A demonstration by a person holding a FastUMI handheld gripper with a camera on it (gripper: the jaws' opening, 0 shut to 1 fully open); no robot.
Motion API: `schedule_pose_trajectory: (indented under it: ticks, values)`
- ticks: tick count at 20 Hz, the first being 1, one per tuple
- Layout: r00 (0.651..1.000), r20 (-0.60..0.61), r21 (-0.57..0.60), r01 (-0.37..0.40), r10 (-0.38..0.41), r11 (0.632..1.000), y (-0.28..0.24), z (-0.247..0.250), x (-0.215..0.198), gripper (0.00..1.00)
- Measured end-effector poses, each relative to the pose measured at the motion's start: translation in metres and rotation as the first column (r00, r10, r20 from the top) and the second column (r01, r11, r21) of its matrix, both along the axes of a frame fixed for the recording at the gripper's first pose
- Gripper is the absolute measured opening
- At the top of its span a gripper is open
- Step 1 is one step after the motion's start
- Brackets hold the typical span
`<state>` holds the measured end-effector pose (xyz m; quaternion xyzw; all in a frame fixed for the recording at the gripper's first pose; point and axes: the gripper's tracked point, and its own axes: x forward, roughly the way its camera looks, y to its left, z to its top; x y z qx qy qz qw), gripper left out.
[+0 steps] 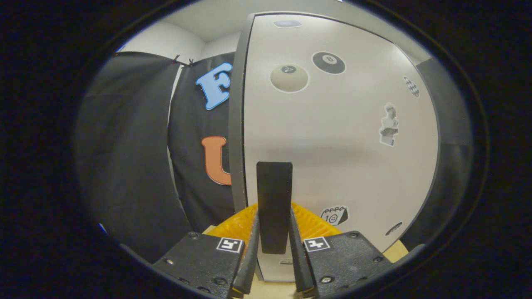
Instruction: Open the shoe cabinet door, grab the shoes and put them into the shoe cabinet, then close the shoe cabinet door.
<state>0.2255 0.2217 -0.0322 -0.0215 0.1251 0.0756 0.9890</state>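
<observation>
- Gripper (274, 232) seen closed around the black door handle (274, 195), one finger pressed against each side of it.
- Fingers (249, 257) reached up from below, gripping the lower half of the handle; upper half stood clear above the tips.
- Handle was a tall, upright, flat black bar, mounted near the left edge of the shoe cabinet door (341, 158), low on the panel.
- Door itself was pale grey-white, with a dark grey edge band (237, 124) running down its left side.
- Whether the door was fully shut or slightly ajar could not be told from this angle.
- Stickers scattered over the door front: a cream billiard ball (289, 77) and a black eight ball (328, 62) near the top, a small checkered oval (411, 86) toward the upper right, a pale figure sticker (389, 124) at the right, a small calendar-like sticker (334, 215) low down just right of the handle, and a dark oval (393, 228) near the lower right corner.
- Booth's black cloth wall (129, 158) hung to the left of the cabinet, with white room wall (166, 41) above it.
- Light wooden surface (266, 288) glimpsed below, between the fingers.
- Shoes not made out.
</observation>
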Motion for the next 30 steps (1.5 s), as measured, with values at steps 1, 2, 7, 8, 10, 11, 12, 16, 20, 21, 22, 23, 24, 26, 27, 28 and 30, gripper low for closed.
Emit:
schedule_pose_trajectory:
  ticks: [1, 2, 7, 8, 10, 11, 12, 16, 20, 21, 22, 23, 24, 26, 27, 28, 30]
  values:
    - [1.000, -0.002, 0.013, 0.013, -0.013, 1.000, 0.000, -0.002, 0.000, 0.39]
    - [1.000, -0.006, 0.040, 0.023, -0.022, 0.999, 0.001, 0.000, -0.002, 0.35]
    - [1.000, 0.019, 0.035, 0.022, -0.022, 0.999, -0.003, 0.000, -0.006, 0.27]
    - [1.000, 0.014, 0.033, 0.013, -0.013, 0.999, -0.004, 0.001, -0.008, 0.27]
    - [1.000, -0.006, 0.046, -0.014, 0.015, 0.999, -0.005, 0.001, -0.015, 0.27]
    - [0.999, -0.014, 0.047, -0.030, 0.031, 0.998, -0.005, 0.002, -0.021, 0.27]
    - [0.999, -0.018, 0.049, -0.047, 0.048, 0.998, -0.006, 0.004, -0.026, 0.27]
    - [0.994, -0.024, 0.058, -0.104, 0.106, 0.993, -0.011, 0.005, -0.042, 0.27]
    - [0.990, -0.023, 0.078, -0.138, 0.140, 0.987, -0.015, 0.010, -0.059, 0.27]
    - [0.989, -0.019, 0.069, -0.147, 0.149, 0.987, -0.017, 0.010, -0.063, 0.27]
    - [0.988, -0.016, 0.067, -0.155, 0.156, 0.986, -0.018, 0.011, -0.064, 0.27]
    - [0.986, -0.017, 0.064, -0.163, 0.164, 0.985, -0.019, 0.011, -0.064, 0.27]
    - [0.985, -0.019, 0.066, -0.172, 0.173, 0.983, -0.021, 0.011, -0.068, 0.27]
    - [0.981, -0.026, 0.069, -0.190, 0.192, 0.979, -0.024, 0.012, -0.074, 0.27]
    - [0.979, -0.028, 0.069, -0.199, 0.201, 0.978, -0.025, 0.013, -0.076, 0.27]
    - [0.977, -0.032, 0.070, -0.208, 0.211, 0.976, -0.026, 0.014, -0.079, 0.27]
    - [0.973, -0.040, 0.077, -0.222, 0.226, 0.972, -0.029, 0.014, -0.084, 0.26]
